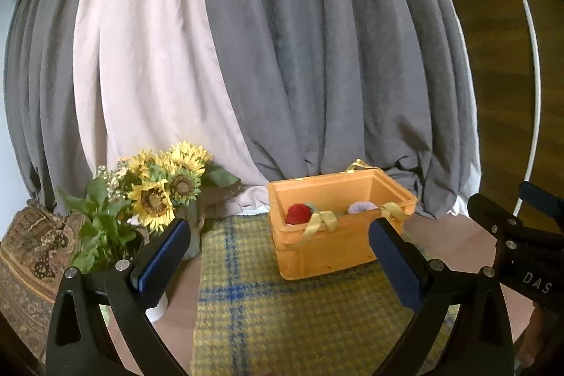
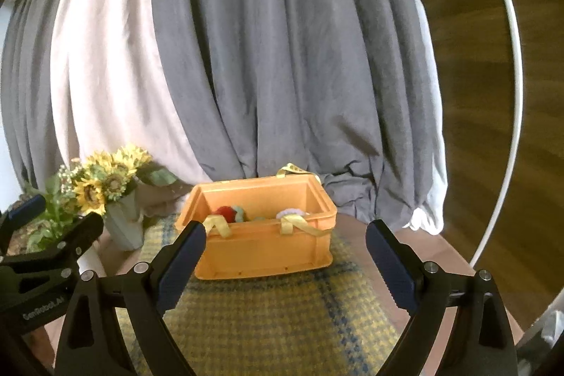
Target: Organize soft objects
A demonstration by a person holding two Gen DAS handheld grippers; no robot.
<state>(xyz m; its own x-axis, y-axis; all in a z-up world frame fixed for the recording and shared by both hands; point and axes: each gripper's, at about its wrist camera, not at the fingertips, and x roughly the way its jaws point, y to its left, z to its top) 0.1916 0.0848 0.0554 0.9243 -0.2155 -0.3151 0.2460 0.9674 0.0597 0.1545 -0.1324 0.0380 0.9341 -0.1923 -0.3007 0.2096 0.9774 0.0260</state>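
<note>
An orange plastic crate (image 1: 328,252) stands on a yellow and blue checked cloth (image 1: 282,312). Inside it lie a red soft toy (image 1: 298,213) and a pale lilac ring-shaped soft thing (image 1: 361,207), and yellow ribbons (image 1: 319,221) hang over its front rim. My left gripper (image 1: 280,261) is open and empty, short of the crate. In the right wrist view the crate (image 2: 261,252) sits ahead with the red toy (image 2: 225,213) and a pale ring (image 2: 290,212) inside. My right gripper (image 2: 285,259) is open and empty in front of it.
A vase of sunflowers (image 1: 162,189) stands left of the crate, also seen in the right wrist view (image 2: 102,189). A patterned cushion (image 1: 31,256) lies far left. Grey and white curtains (image 1: 246,59) hang behind. A white hoop (image 2: 511,94) stands at the right.
</note>
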